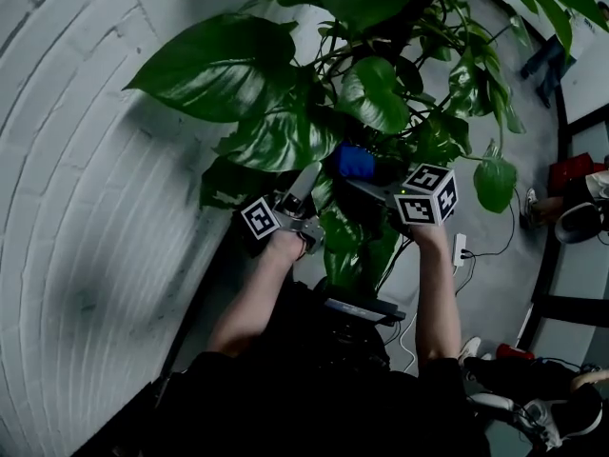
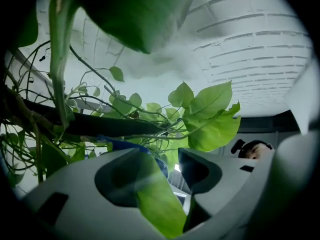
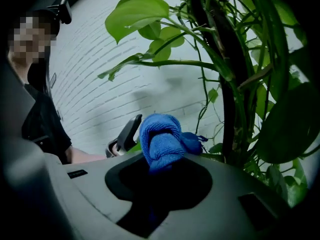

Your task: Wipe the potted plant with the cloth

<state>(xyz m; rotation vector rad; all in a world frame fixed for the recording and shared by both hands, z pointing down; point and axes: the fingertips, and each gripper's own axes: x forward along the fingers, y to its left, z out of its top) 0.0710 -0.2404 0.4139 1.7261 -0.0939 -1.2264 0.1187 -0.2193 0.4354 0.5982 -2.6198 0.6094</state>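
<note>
My right gripper (image 3: 161, 160) is clamping the bunched blue cloth (image 3: 161, 140) at its tips, holding it among the stems of the potted plant (image 1: 285, 131). My left gripper (image 2: 157, 156) is standing just beside it, jaws partly apart, a leaf (image 2: 156, 204) lying between them.

The right gripper (image 3: 161, 168) has its jaws closed on a blue cloth (image 3: 162, 139), which bulges out ahead of them in a rolled wad. Just behind the cloth to the left a dark finger of the left gripper (image 3: 126, 134) sticks up, with a person (image 3: 42, 119) in dark clothes beyond. The plant (image 3: 225, 84) fills the right side with stems and leaves, against a white brick wall (image 3: 100, 84)
</note>
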